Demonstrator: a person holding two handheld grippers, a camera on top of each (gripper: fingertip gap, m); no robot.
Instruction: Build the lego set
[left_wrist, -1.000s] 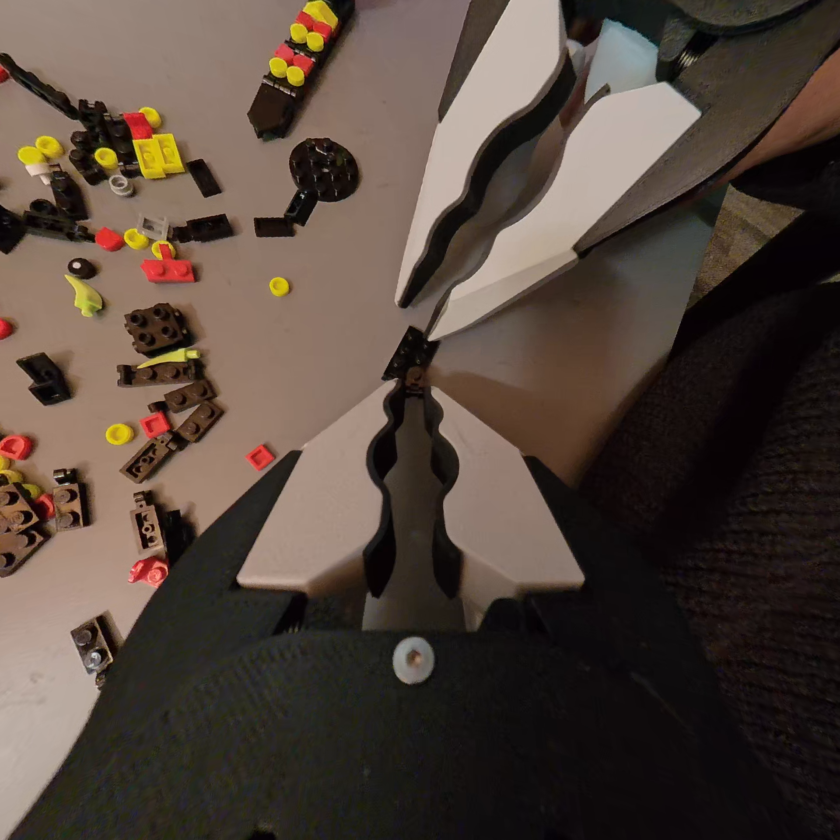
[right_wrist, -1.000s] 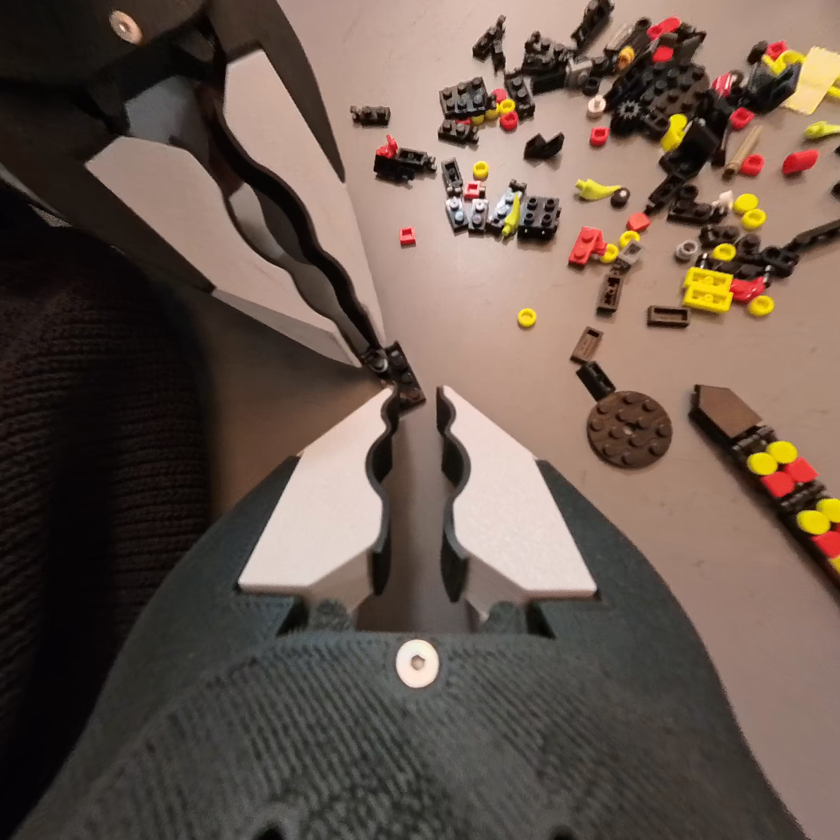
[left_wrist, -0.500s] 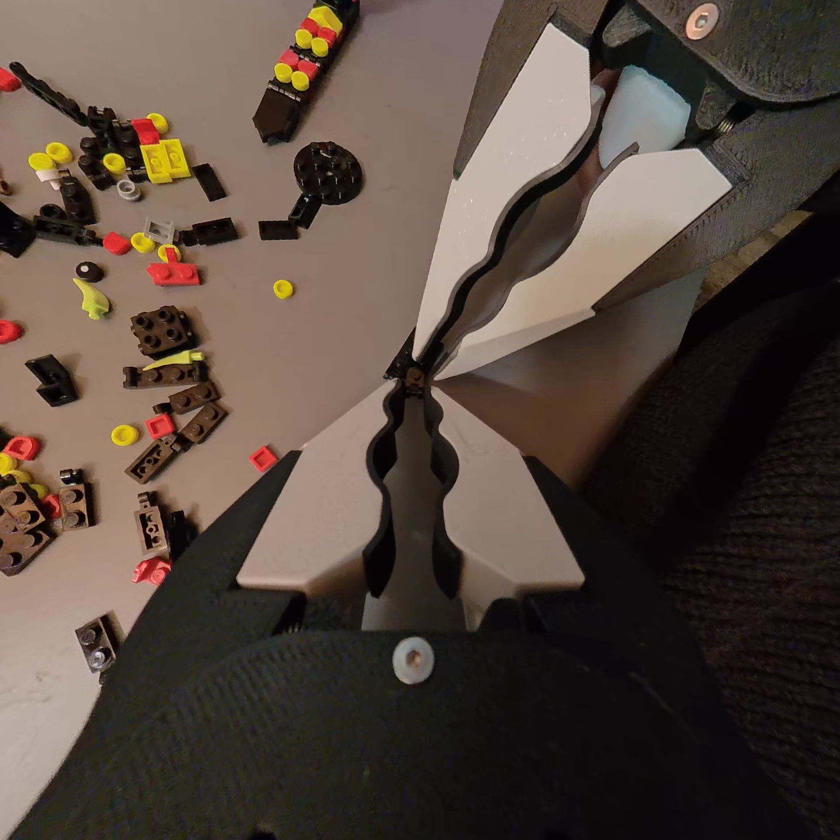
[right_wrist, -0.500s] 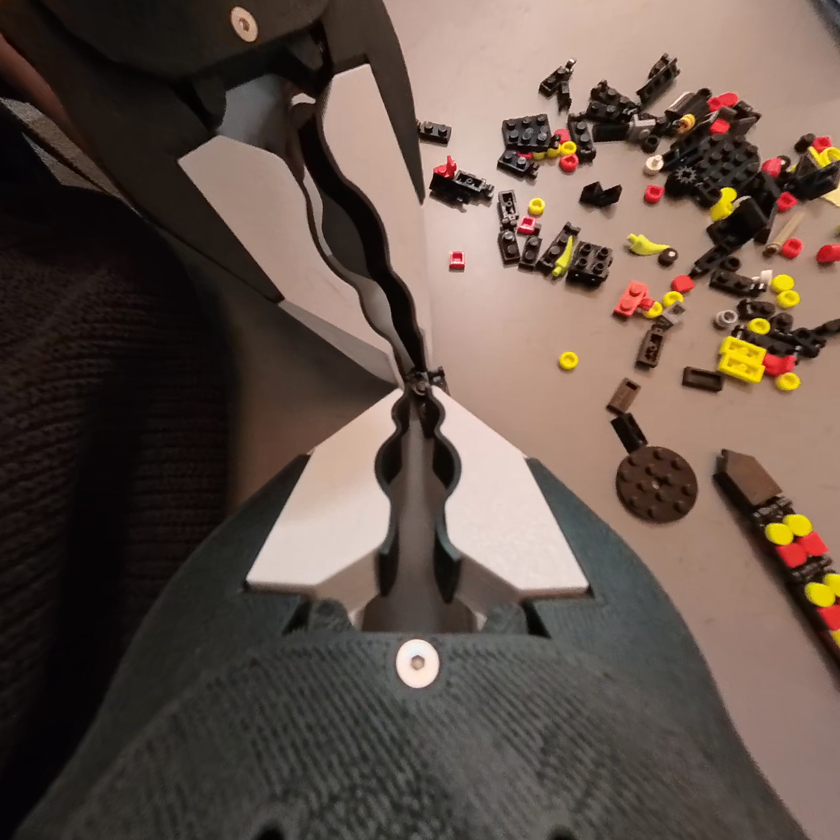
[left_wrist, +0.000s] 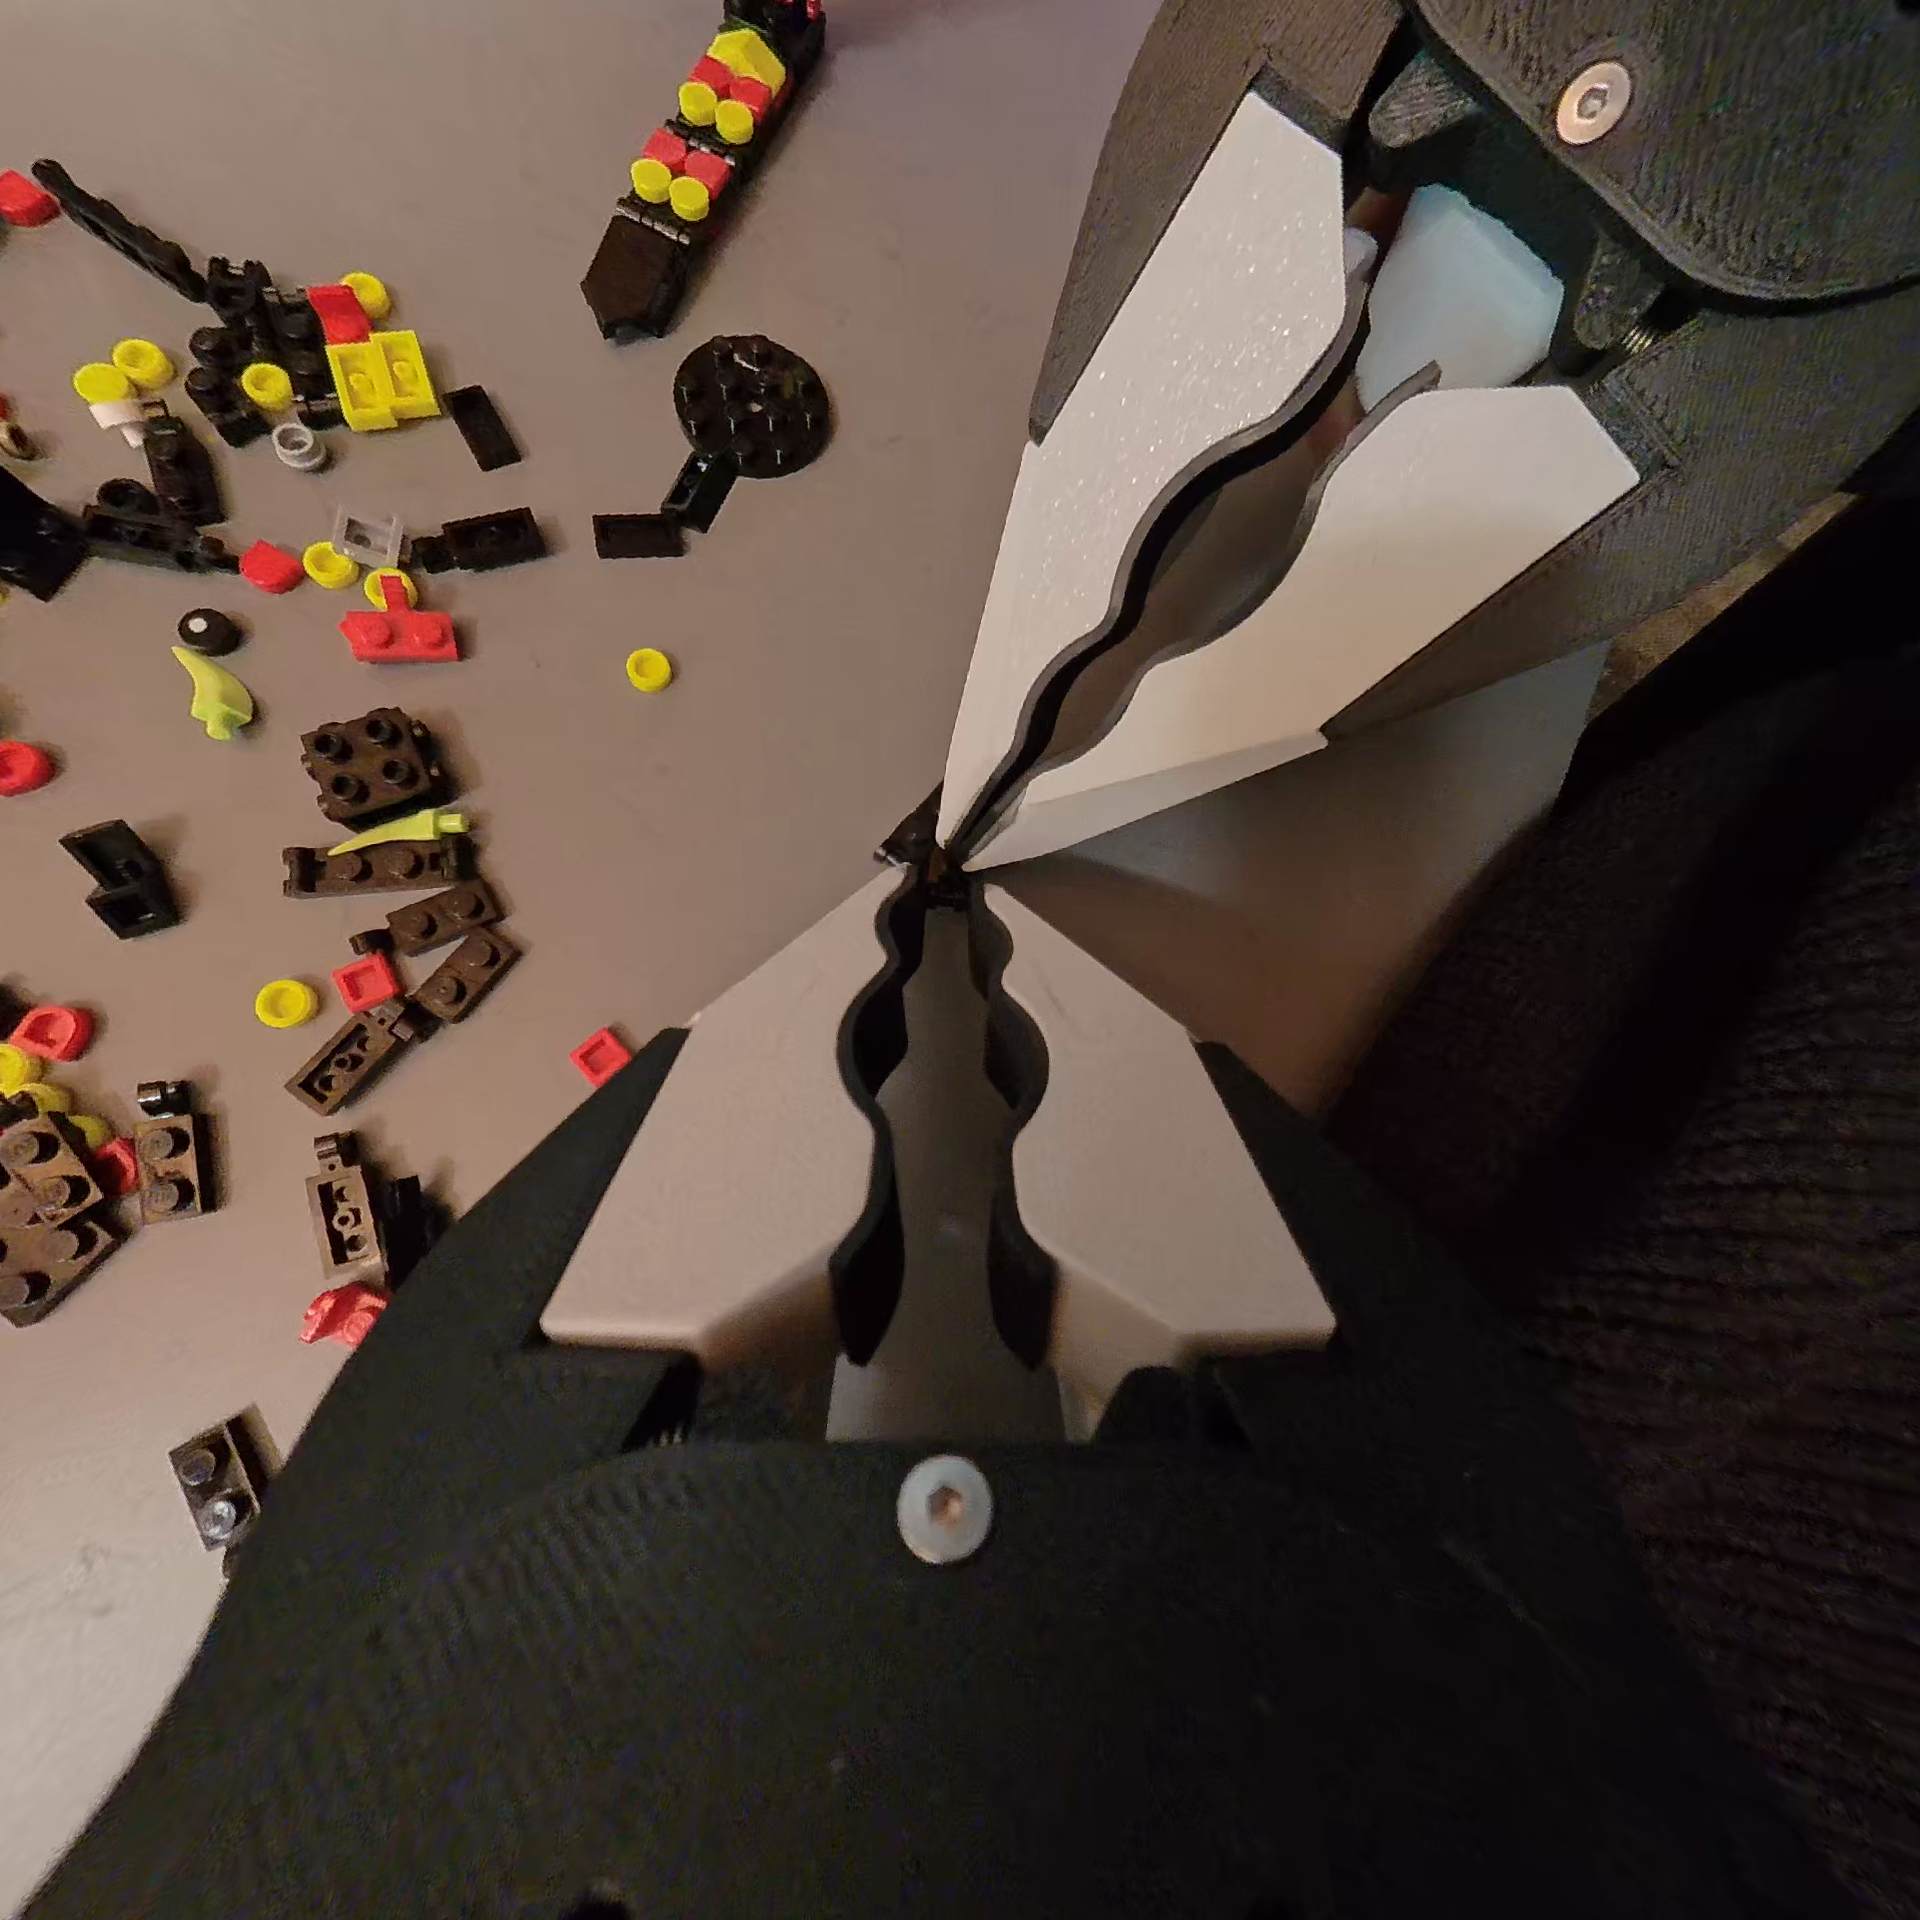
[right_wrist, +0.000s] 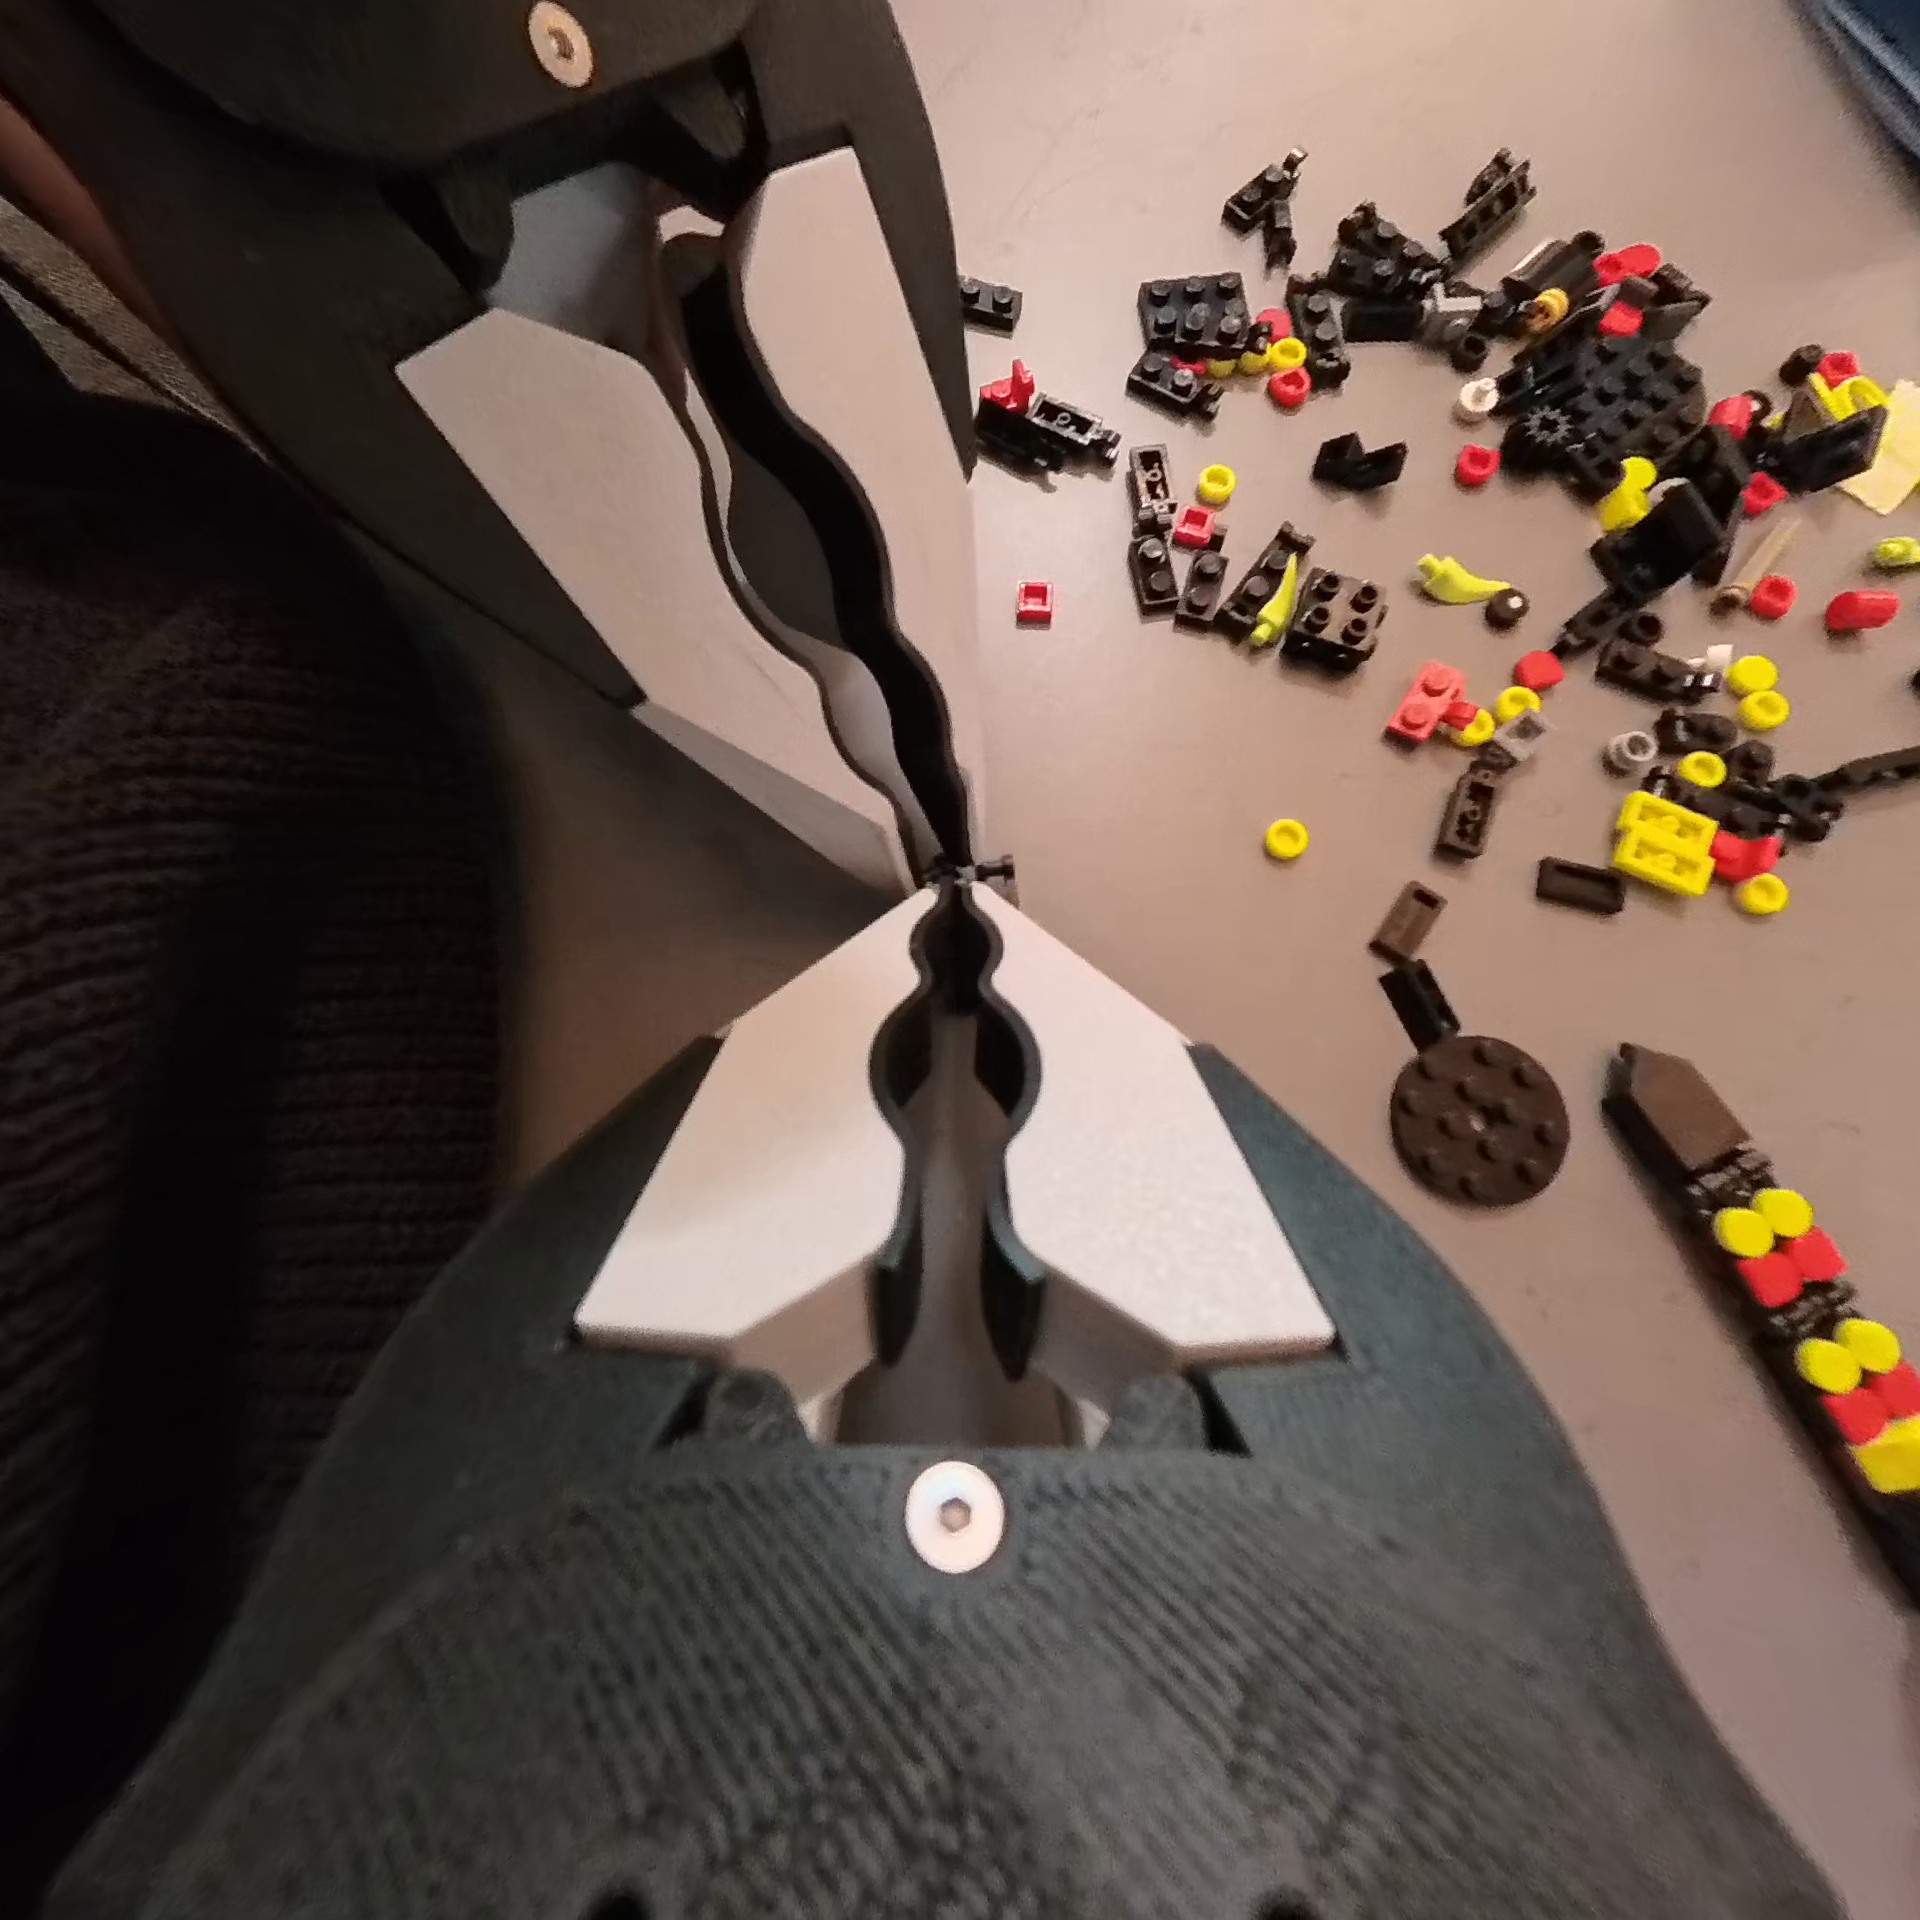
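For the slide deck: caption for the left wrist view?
Both hand-held grippers, left and right, pinch one small black piece beside scattered bricks.

Grey table (left_wrist: 727, 727) — dark knitted sleeve (left_wrist: 1714, 1143) at its edge

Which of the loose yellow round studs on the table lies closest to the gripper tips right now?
The lone yellow round stud, lying by itself on bare table between the pile and the grippers. The other yellow studs sit farther off among the scattered pieces.
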